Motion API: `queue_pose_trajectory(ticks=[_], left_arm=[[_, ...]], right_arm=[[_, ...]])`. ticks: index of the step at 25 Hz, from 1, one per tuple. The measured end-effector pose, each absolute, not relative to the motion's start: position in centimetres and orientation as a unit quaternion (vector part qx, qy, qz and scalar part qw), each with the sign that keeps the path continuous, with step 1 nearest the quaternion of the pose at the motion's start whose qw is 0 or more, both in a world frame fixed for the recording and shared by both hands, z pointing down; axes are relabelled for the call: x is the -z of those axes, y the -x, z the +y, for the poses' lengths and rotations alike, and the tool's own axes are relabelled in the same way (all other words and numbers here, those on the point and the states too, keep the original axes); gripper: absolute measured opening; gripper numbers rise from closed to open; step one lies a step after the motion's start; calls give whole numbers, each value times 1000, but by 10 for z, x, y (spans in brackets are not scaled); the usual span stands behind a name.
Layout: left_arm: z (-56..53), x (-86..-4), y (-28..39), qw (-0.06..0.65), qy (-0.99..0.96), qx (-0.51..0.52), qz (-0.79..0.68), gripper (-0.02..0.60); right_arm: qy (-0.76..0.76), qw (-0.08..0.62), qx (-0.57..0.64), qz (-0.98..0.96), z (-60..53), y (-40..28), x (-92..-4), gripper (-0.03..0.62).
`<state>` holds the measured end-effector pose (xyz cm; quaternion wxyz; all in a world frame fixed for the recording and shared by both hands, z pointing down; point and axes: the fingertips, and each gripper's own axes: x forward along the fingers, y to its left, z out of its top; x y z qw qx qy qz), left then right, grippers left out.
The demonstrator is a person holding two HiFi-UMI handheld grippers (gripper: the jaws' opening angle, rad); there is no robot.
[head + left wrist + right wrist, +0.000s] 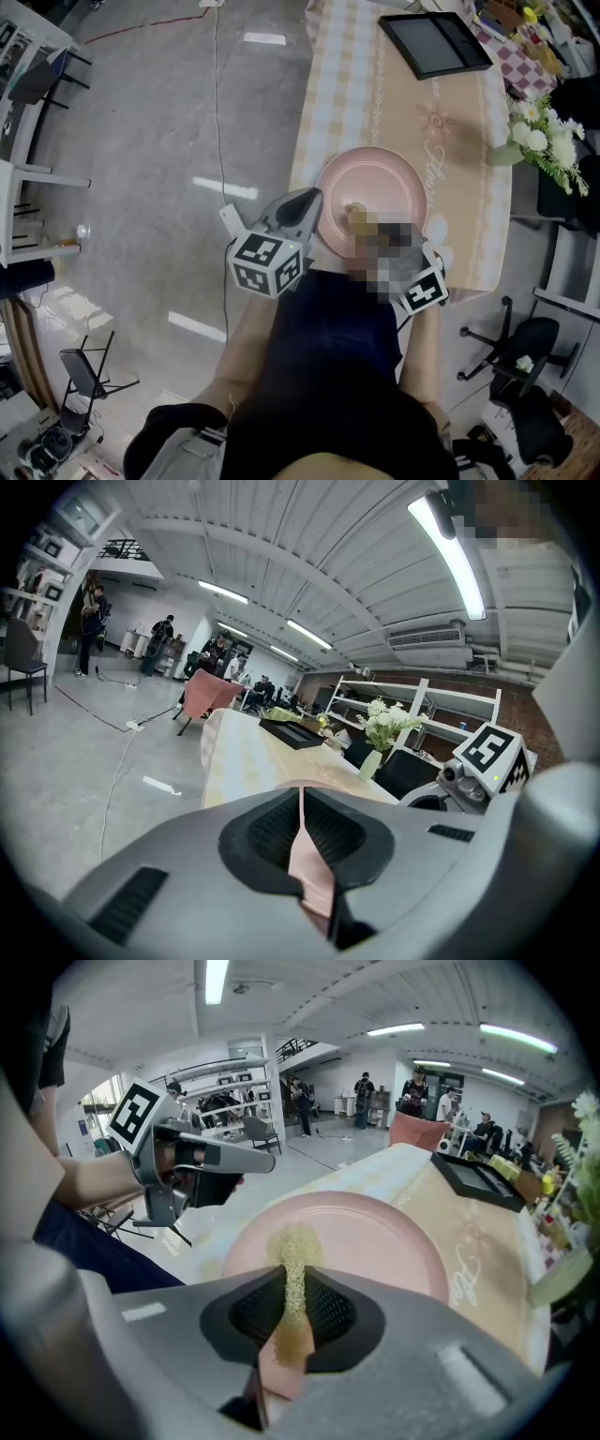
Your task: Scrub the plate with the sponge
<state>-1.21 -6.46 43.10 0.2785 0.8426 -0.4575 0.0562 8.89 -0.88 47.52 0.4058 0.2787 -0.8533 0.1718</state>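
Left gripper (302, 803) is clamping the plate (314, 878): jaws are pinched almost together, with only the thin pink rim between the pads. In the head view it is gripping the rim at about 9 o'clock, and the marker cube is sitting back toward the person.

The plate is resting flat on the table (347, 84), near the edge closest to the person.

Right gripper (294, 1288) is squeezing the sponge (294, 1241). Its jaws are narrow and pressing the yellow-tan sponge into a thin strip. The sponge's front end is sticking out past the jaw tips and fanning wider there. That end is lying over the plate's inner surface, a little toward 7 o'clock from the centre, and appears to be touching it. Cannot tell how hard it is pressing. In the head view a mosaic patch is covering most of this gripper, so only the cube is showing at about 5 o'clock of the plate.

A tablet (433, 42) is lying at 1 o'clock, well apart from the plate. Flowers (548, 136) are standing at 2 o'clock by the table's right edge.
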Motion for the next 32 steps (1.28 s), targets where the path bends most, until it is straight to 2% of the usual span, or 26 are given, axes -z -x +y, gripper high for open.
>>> queue_pose_trajectory(ticks=[10,32], left_arm=[[-75,-433,3,279,-846,-60,-451,23],[-101,-448,16,301,-822,-63,-479,23]], right_arm=[[-383,418,-119,-815,-54,-140,-456,49],[-397,482,0,-781,-126,-146,-457,49]])
